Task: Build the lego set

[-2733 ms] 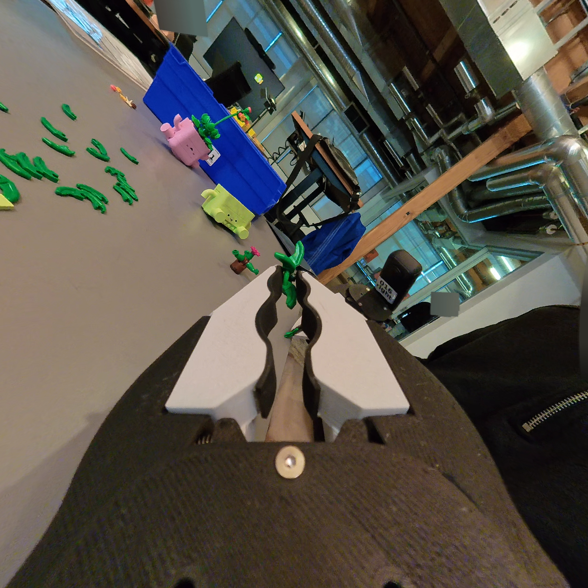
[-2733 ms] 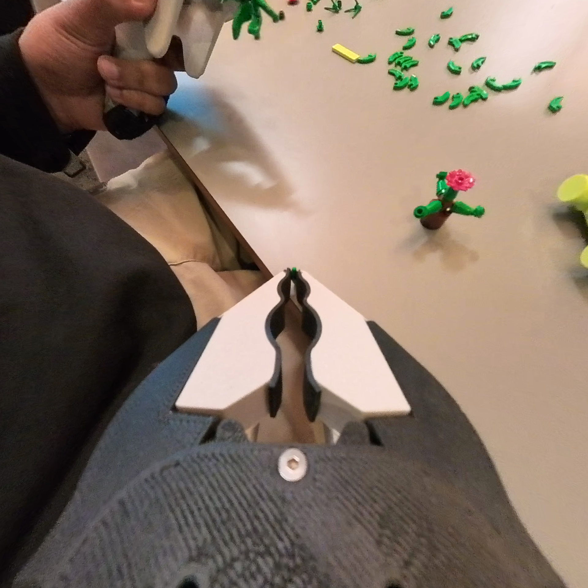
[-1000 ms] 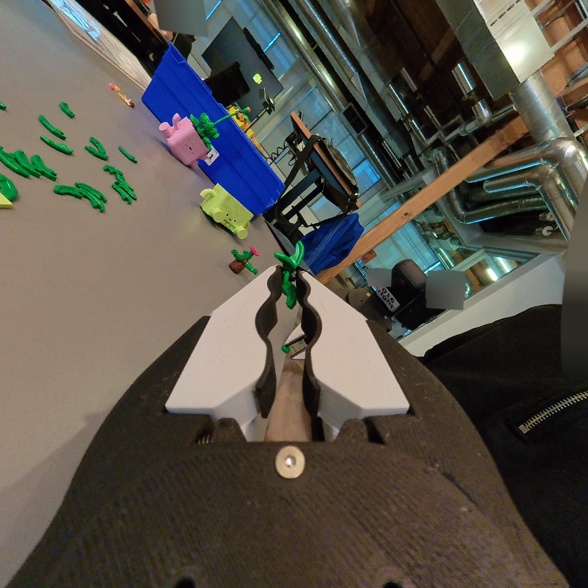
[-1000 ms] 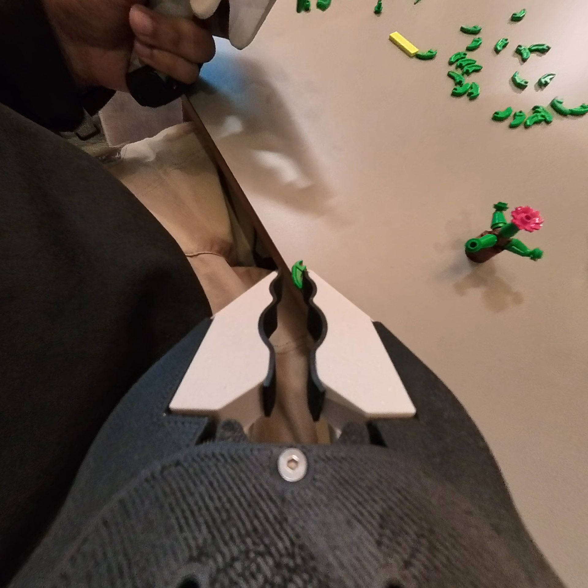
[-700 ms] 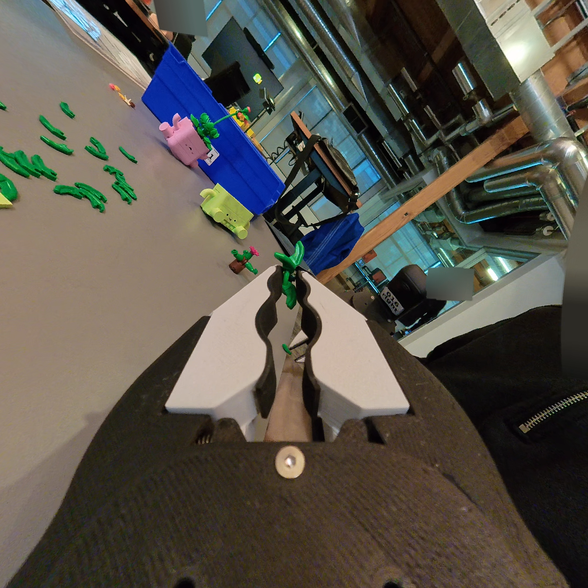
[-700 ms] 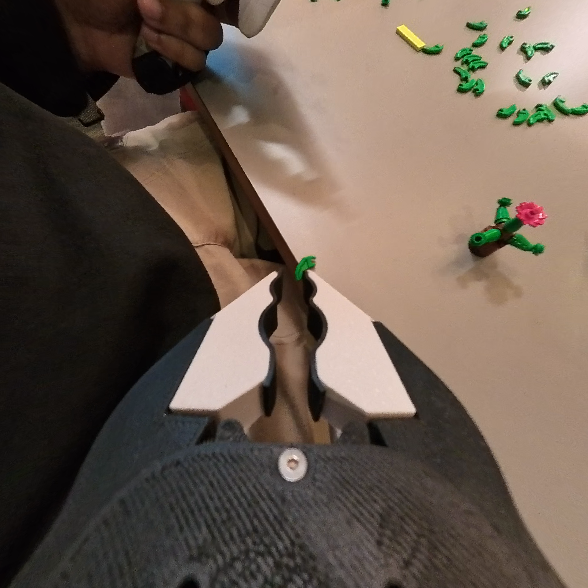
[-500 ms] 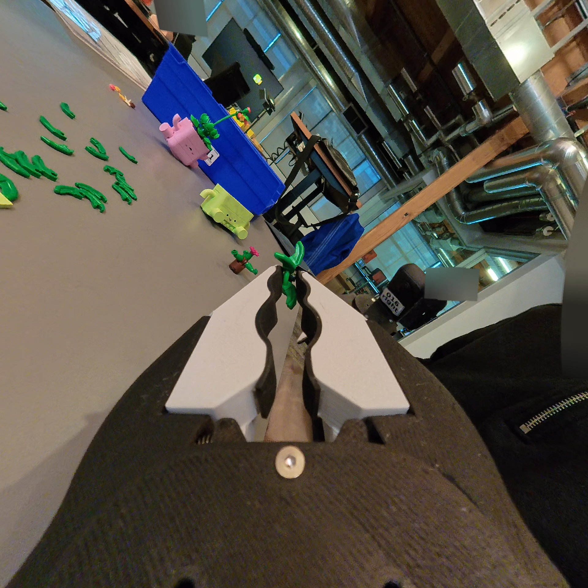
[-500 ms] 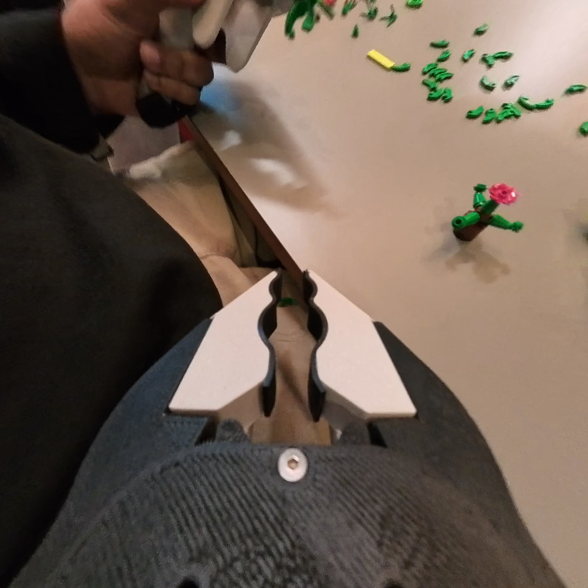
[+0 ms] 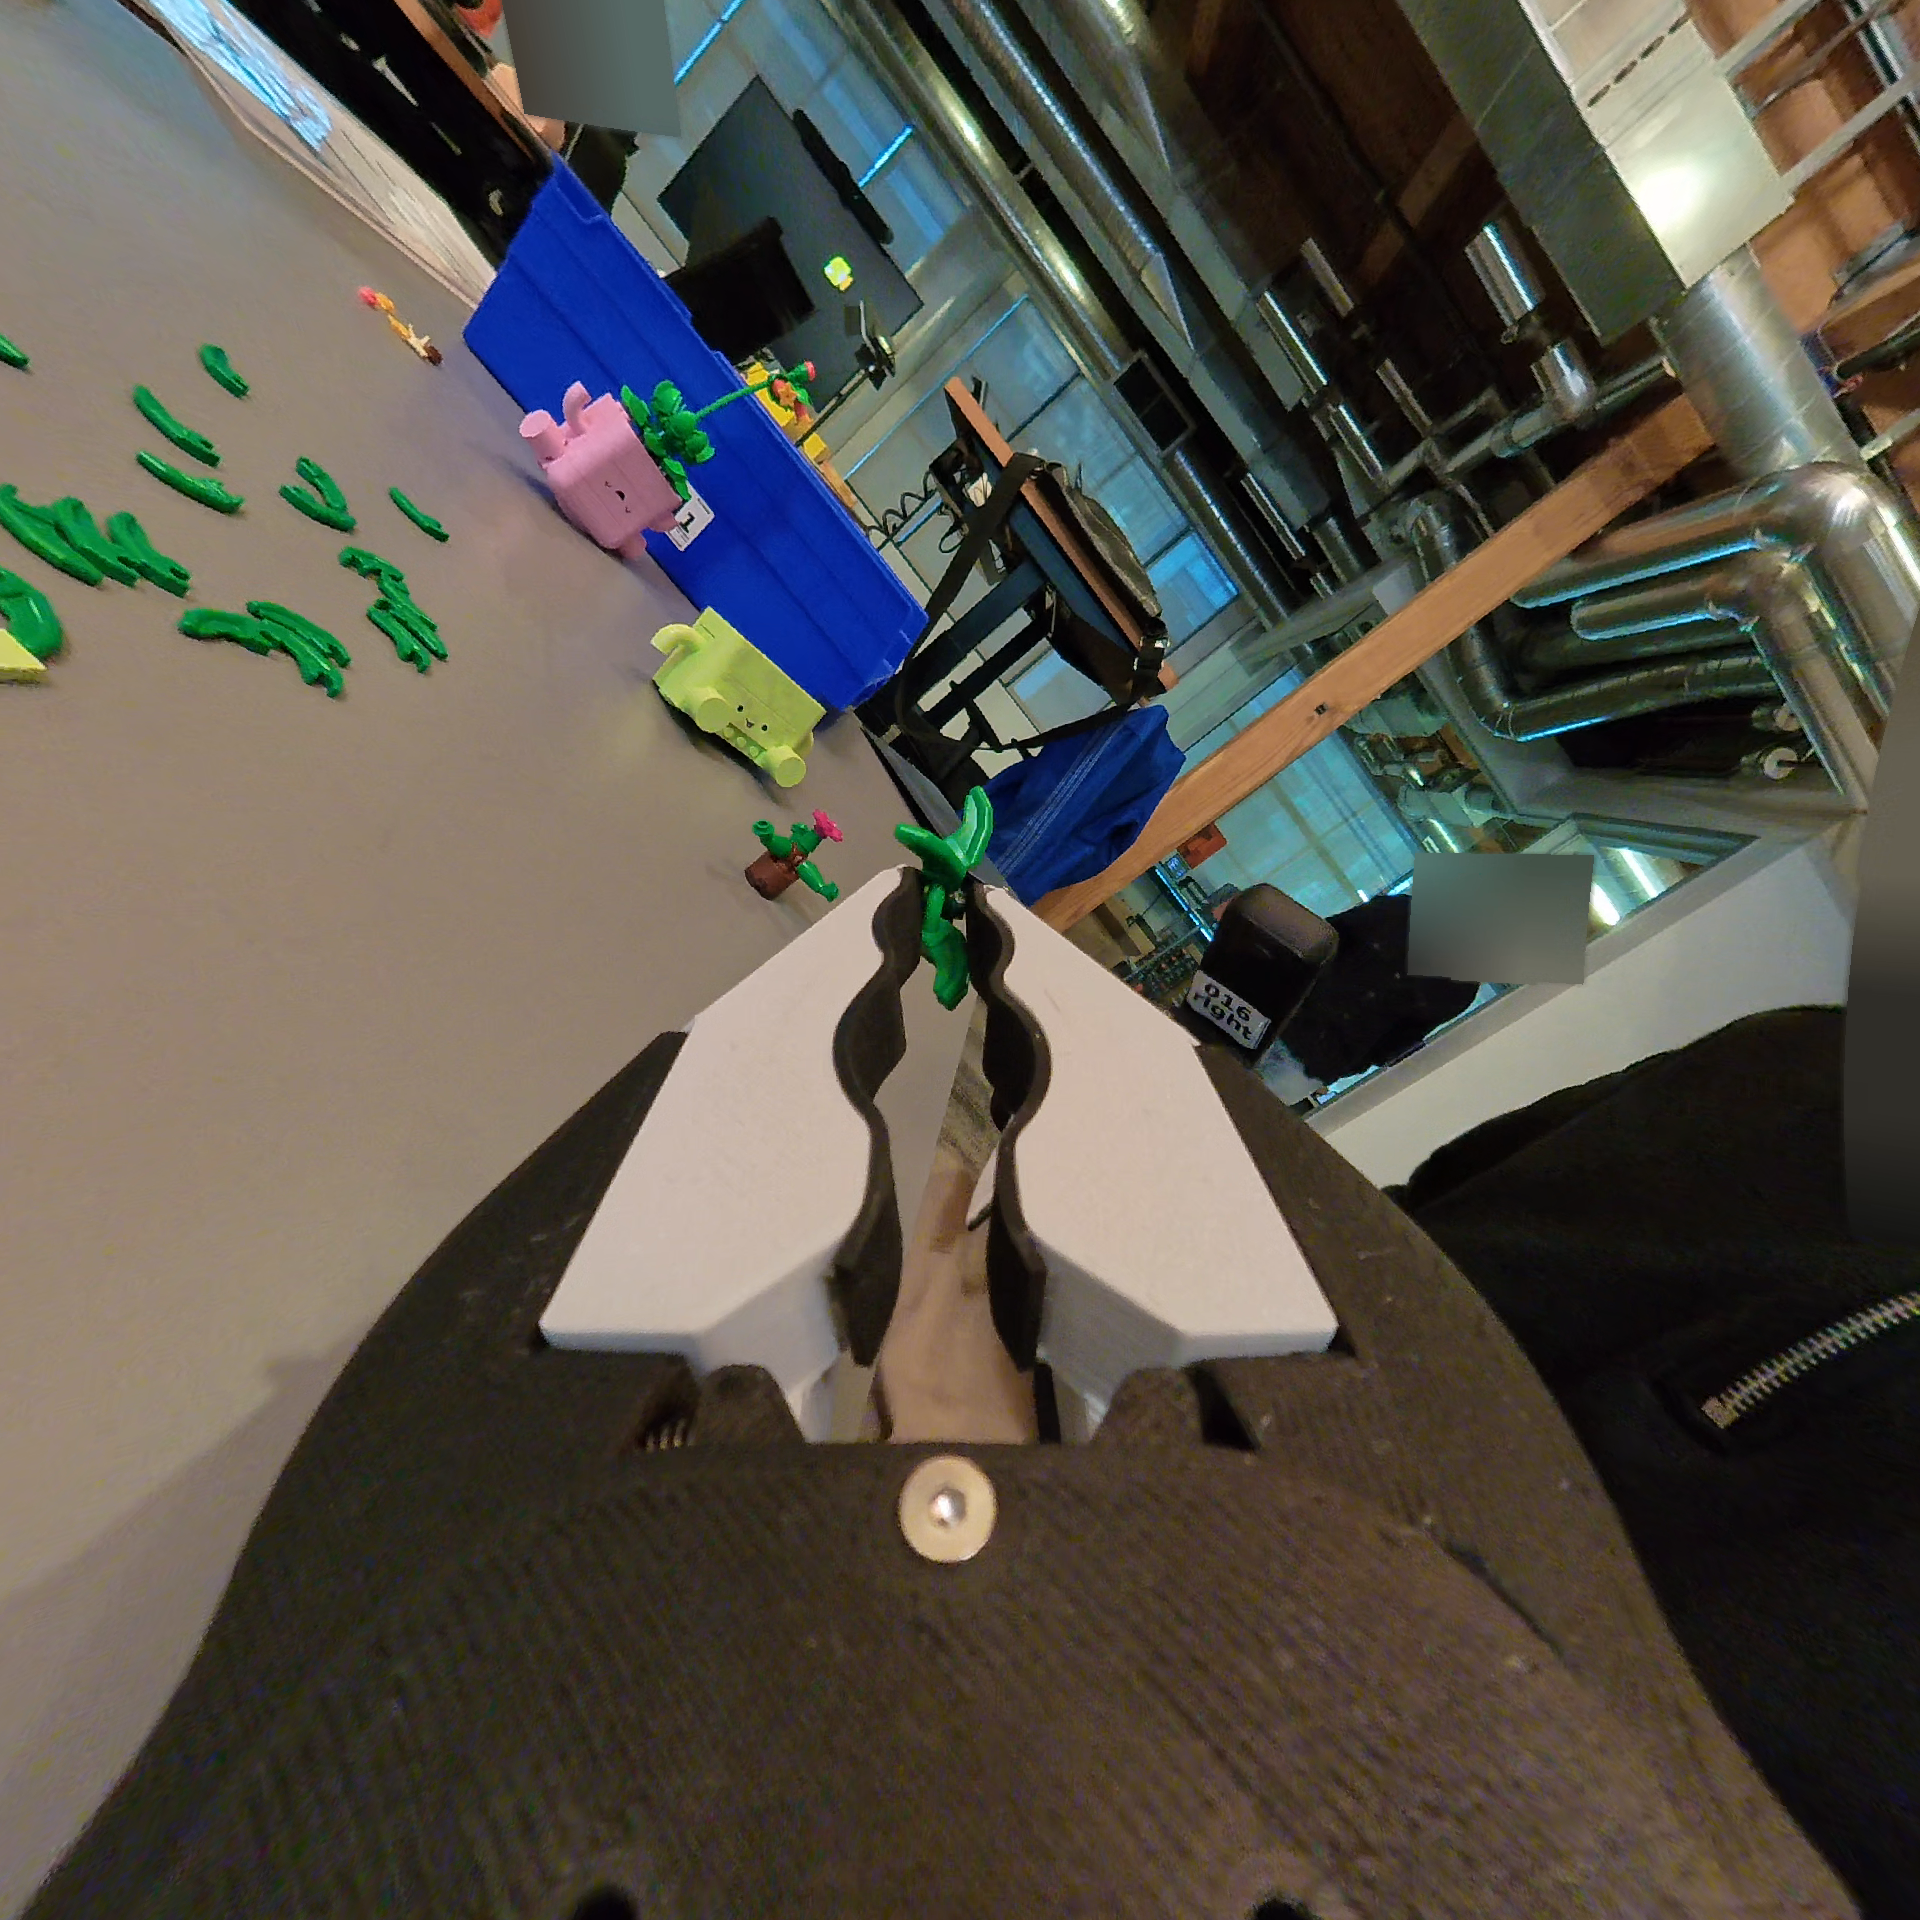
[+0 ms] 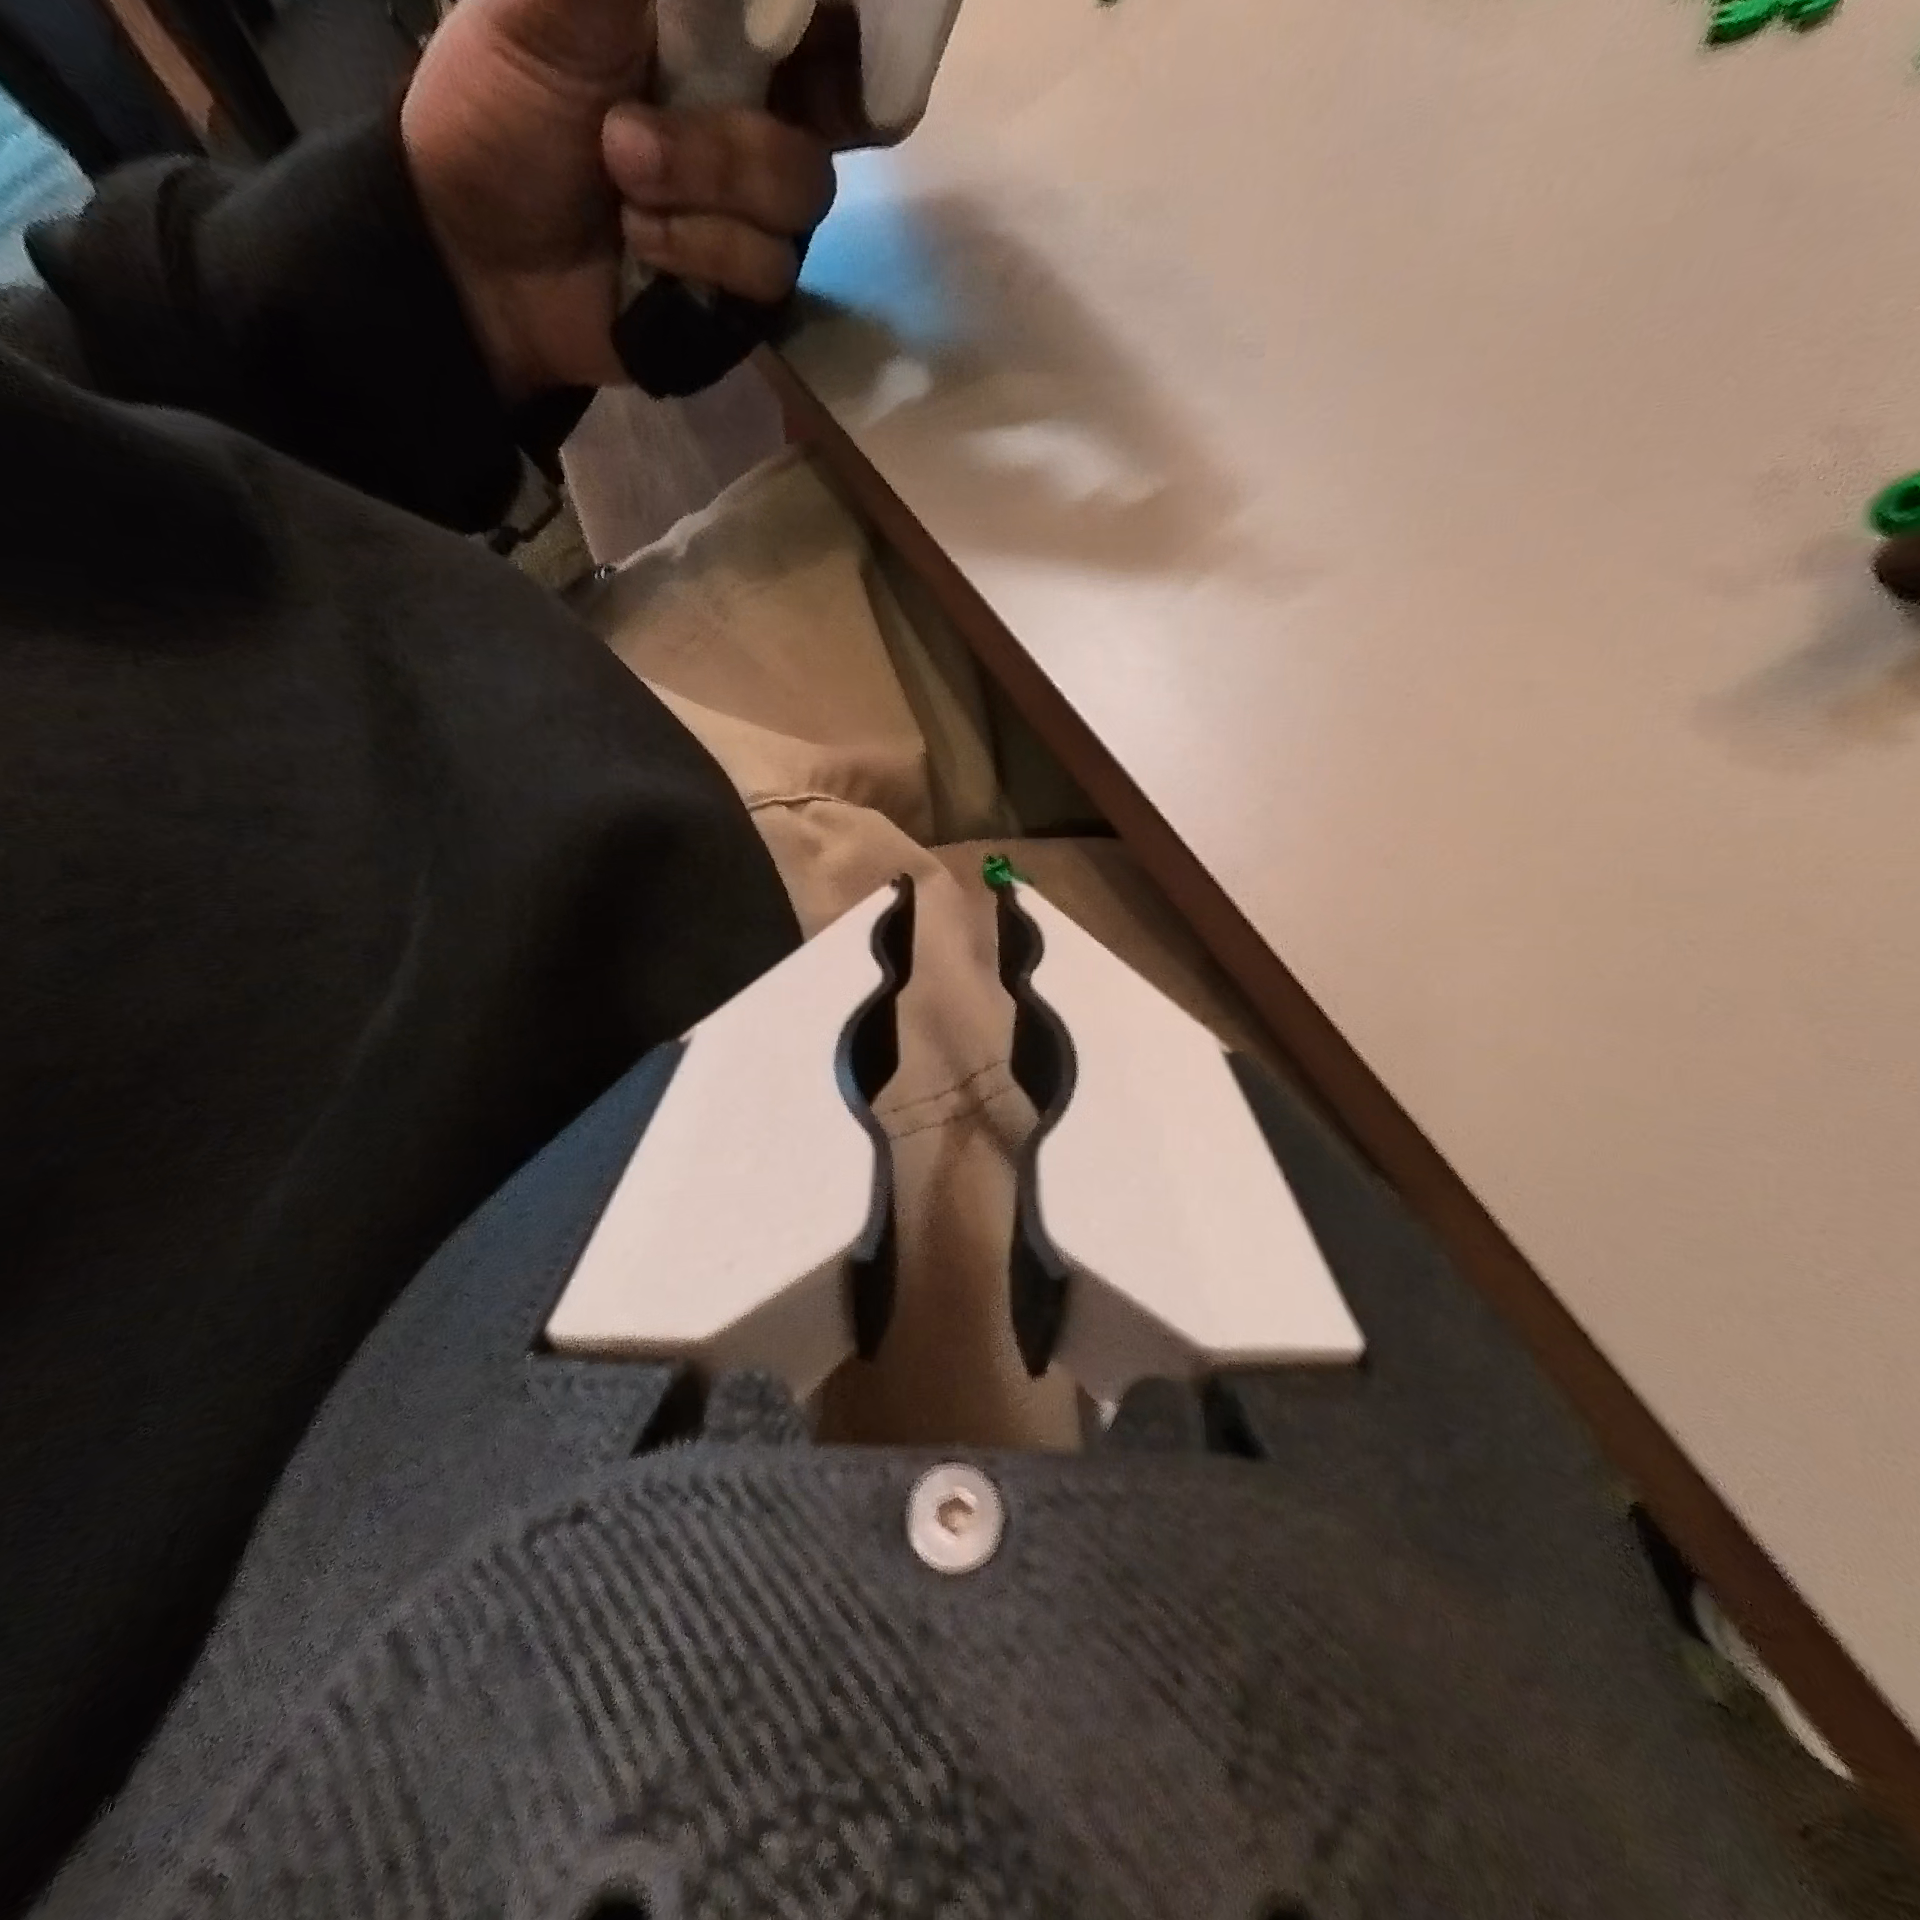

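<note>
My left gripper (image 9: 940, 888) is shut on a green plant stem (image 9: 943, 914) with leaves sticking out past the fingertips, held above the table's near edge. My right gripper (image 10: 951, 883) is open and empty, off the table over a lap in beige trousers (image 10: 831, 665). A tiny green piece (image 10: 997, 871) sits at its right fingertip; I cannot tell if it touches the finger. A hand (image 10: 582, 177) holds the left gripper at the top of the right wrist view. Loose green leaf pieces (image 9: 260, 623) lie on the grey table (image 9: 260, 987).
A small brown pot with a pink flower (image 9: 795, 857), a lime pot (image 9: 743, 707) and a pink pot with a plant (image 9: 608, 483) stand before a blue bin (image 9: 727, 499). The table's brown edge (image 10: 1247, 935) runs diagonally beside my right gripper. My right fingertips sit around 20 cm from my left ones.
My right gripper has opened and swung off the table over the lap; the small green leaf it pinched has slipped from between its tips. The left gripper has held still with the stem.
</note>
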Action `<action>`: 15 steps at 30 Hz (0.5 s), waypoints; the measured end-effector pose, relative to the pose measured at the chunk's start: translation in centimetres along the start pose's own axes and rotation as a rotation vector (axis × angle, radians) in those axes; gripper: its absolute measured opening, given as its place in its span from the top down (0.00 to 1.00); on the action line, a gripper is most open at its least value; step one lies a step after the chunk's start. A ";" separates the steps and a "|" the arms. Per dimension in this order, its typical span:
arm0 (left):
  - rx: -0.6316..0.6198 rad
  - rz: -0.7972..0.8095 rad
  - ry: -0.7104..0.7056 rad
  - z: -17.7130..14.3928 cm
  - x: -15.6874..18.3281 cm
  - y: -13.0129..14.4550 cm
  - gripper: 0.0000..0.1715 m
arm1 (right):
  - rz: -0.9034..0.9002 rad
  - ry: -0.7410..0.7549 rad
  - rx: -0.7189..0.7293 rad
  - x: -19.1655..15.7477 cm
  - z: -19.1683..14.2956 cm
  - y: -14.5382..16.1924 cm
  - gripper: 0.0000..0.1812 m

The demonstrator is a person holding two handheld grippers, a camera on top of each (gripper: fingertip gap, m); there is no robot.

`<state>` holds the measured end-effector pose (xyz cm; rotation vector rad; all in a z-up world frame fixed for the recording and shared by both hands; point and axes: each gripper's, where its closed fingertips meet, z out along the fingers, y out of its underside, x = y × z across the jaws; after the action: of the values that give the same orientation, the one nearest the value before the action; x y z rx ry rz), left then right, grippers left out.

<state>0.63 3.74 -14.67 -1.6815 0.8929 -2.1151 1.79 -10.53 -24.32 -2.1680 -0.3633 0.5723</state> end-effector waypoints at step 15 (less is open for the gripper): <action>0.058 -0.008 0.042 -2.1 2.3 1.5 0.97 | -0.086 -0.029 -0.226 -1.7 4.1 2.2 0.90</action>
<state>-2.22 1.85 -14.11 -1.6206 0.8305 -2.1675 -1.66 -9.91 -27.80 -2.3477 -0.5571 0.5362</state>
